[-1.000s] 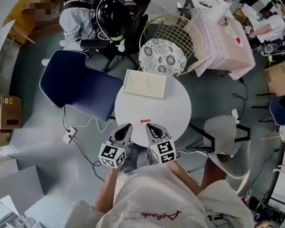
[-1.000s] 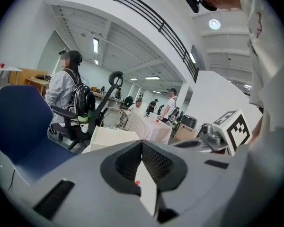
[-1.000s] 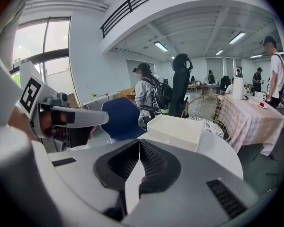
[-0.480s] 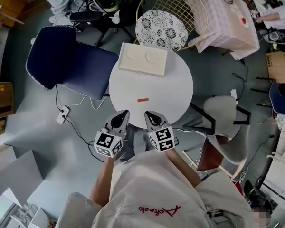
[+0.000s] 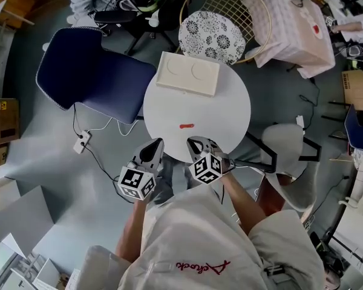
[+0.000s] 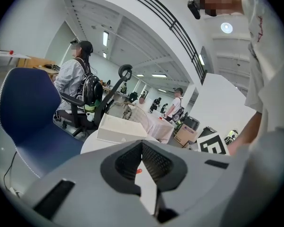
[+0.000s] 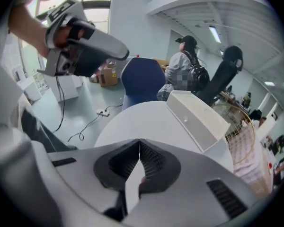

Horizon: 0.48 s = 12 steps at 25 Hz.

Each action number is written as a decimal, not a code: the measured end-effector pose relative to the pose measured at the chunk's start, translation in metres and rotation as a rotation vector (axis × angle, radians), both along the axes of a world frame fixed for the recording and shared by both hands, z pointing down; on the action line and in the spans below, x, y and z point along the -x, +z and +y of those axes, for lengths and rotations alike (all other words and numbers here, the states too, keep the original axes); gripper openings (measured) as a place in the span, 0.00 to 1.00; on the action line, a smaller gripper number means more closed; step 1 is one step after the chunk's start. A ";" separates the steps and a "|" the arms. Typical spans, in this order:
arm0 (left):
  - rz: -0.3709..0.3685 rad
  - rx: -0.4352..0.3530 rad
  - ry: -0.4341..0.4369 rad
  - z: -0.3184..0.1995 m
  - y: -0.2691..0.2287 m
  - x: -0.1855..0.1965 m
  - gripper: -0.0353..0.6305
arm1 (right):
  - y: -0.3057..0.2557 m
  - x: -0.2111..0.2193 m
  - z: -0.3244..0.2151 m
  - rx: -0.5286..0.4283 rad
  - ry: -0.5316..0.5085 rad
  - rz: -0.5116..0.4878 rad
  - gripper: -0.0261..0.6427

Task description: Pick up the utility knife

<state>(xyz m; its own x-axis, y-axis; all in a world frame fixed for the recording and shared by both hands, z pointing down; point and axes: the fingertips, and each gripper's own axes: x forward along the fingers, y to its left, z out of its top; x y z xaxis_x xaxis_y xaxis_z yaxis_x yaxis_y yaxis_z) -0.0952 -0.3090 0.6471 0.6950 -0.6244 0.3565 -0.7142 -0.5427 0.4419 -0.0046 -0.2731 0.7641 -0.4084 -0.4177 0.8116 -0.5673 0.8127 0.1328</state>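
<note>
right gripper, jaws together and empty, had rolled and dipped toward the red utility knife, untouched on the counter; left gripper jaws also together; approach only.

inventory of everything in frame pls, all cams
round table: 1, white, centre
utility knife: 1, red, on table, nearer half
flat box: 1, cream, table's far edge
chair: 1, dark blue, left of table
wire chair: 1, gold, patterned cushion, beyond table
seat: 1, pale grey, right of table
power strip: 1, white, floor, left
covered table: 1, pink cloth, top right
seated person: 1, grey jacket, backpack, background
left gripper: 1, grey, shut, empty
right gripper: 1, grey, shut, empty
</note>
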 end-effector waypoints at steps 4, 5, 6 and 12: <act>0.002 -0.003 -0.011 0.001 0.000 0.002 0.07 | 0.021 -0.004 0.008 -0.074 -0.272 0.204 0.06; 0.002 0.000 -0.012 0.003 0.001 0.002 0.07 | 0.026 -0.005 0.011 -0.087 -0.333 0.247 0.06; 0.003 0.004 -0.013 0.005 0.002 0.002 0.07 | 0.030 -0.007 0.013 -0.091 -0.375 0.275 0.06; 0.006 0.018 -0.025 0.011 0.005 0.004 0.07 | 0.040 -0.010 0.015 0.013 -0.345 0.245 0.07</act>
<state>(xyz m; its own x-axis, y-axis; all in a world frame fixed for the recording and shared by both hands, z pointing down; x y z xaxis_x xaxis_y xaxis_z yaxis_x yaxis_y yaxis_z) -0.0991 -0.2985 0.6525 0.6815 -0.6349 0.3640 -0.7248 -0.5168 0.4556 0.0055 -0.2584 0.8039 -0.3167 -0.2793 0.9065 -0.2149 0.9520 0.2182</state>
